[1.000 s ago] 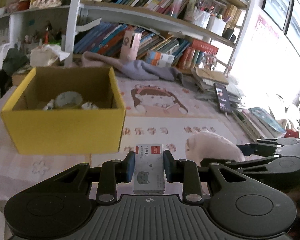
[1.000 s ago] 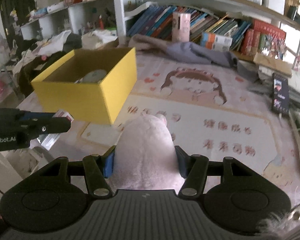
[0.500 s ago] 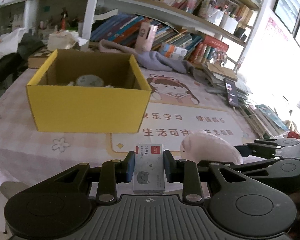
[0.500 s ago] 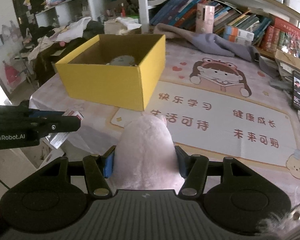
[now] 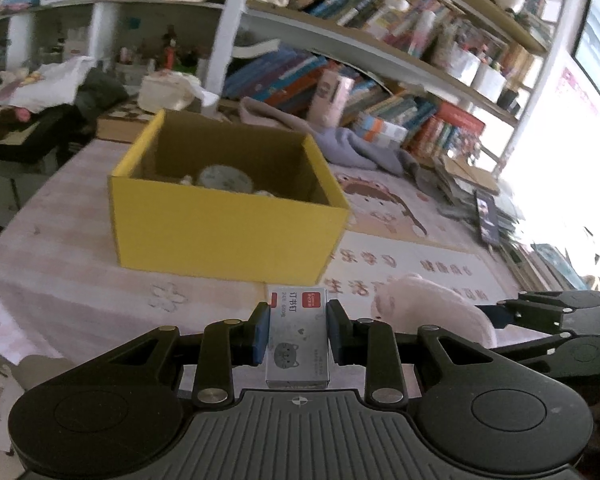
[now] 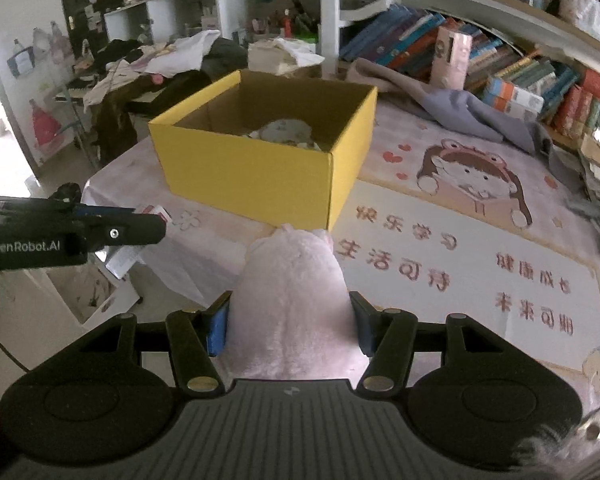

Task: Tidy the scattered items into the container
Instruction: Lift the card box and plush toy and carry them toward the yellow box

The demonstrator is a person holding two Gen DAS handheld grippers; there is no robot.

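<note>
Table mat point(image 6: 440, 216): pink, with a cartoon girl; it fills the middle and right of your right view.
Yellow box point(image 5: 228, 216): open on top, in the middle of your left view, with small things inside.
Pink plush toy point(image 6: 292, 304): low in the middle of your right view, in front of the box.
Right gripper point(image 6: 290, 330): you squeeze the plush toy tight.
Staple box point(image 5: 298, 340): small and grey, low in the middle of your left view.
Left gripper point(image 5: 298, 330): you pinch the staple box tight.
</note>
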